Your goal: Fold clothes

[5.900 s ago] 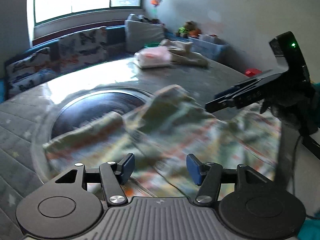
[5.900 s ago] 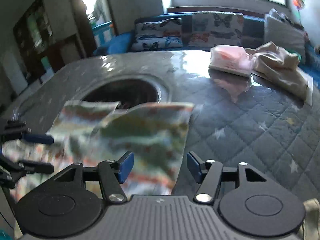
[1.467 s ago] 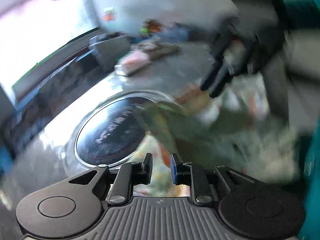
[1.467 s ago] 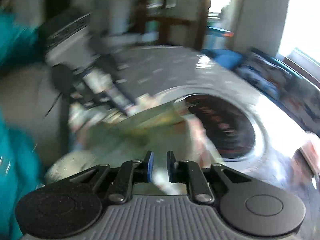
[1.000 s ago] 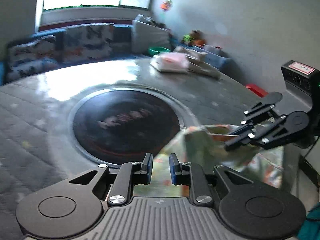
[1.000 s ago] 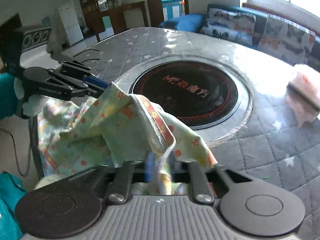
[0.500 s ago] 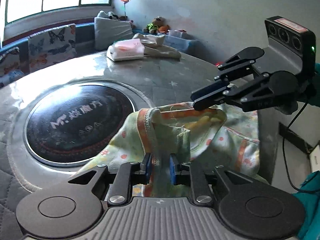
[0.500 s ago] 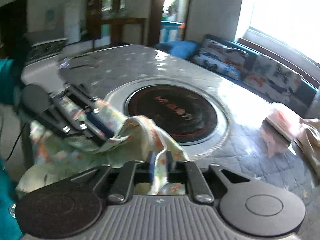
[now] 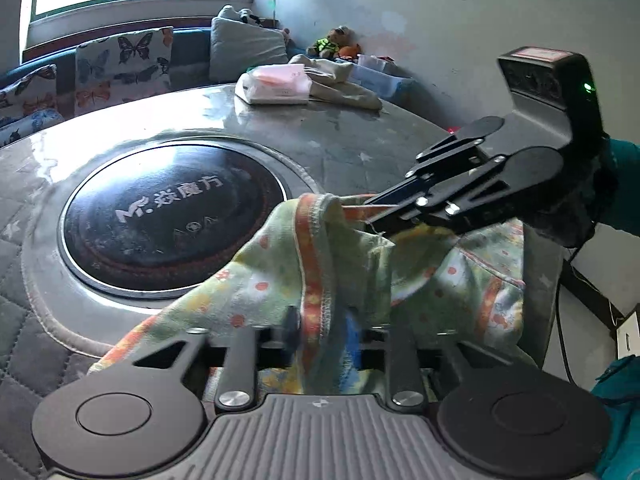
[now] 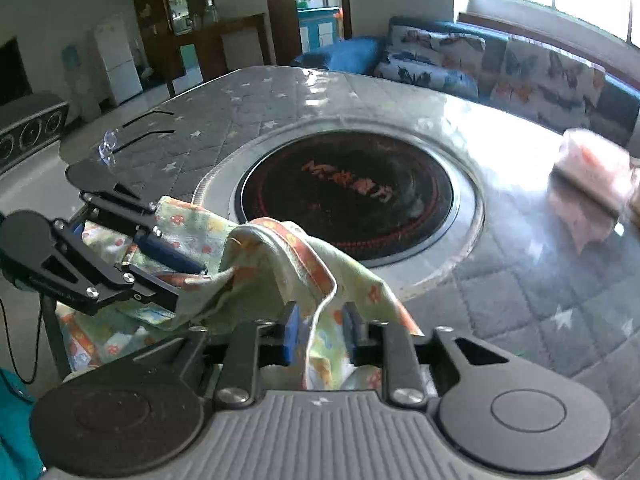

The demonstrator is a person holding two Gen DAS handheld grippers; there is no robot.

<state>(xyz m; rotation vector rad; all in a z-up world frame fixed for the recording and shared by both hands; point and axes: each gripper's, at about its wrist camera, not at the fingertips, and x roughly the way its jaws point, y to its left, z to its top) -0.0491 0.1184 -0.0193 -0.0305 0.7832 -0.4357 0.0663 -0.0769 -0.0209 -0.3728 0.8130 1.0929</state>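
A pale green garment [image 9: 280,280] with orange trim and small prints hangs bunched between both grippers at the table's near edge. In the left wrist view my left gripper [image 9: 322,328] has a trimmed fold between its blurred blue pads, and its jaws are closing on it. My right gripper [image 9: 368,216] comes in from the right and pinches another edge. In the right wrist view the right gripper [image 10: 319,336] is shut on a hanging fold of the garment [image 10: 260,264]. The left gripper [image 10: 192,280] grips the cloth at the left.
The grey quilted table [image 9: 360,148] has a round black hob [image 9: 168,216] set in its middle. A pink packet [image 9: 276,84] and beige cloth [image 9: 340,88] lie at the far side. Glasses [image 10: 132,132] rest on the table. A cushioned sofa [image 9: 120,64] stands behind.
Both grippers, open over the spread garment earlier, now grip it bunched up. Over the last half second the right gripper swung slightly and the cloth rose over the left gripper's pads.
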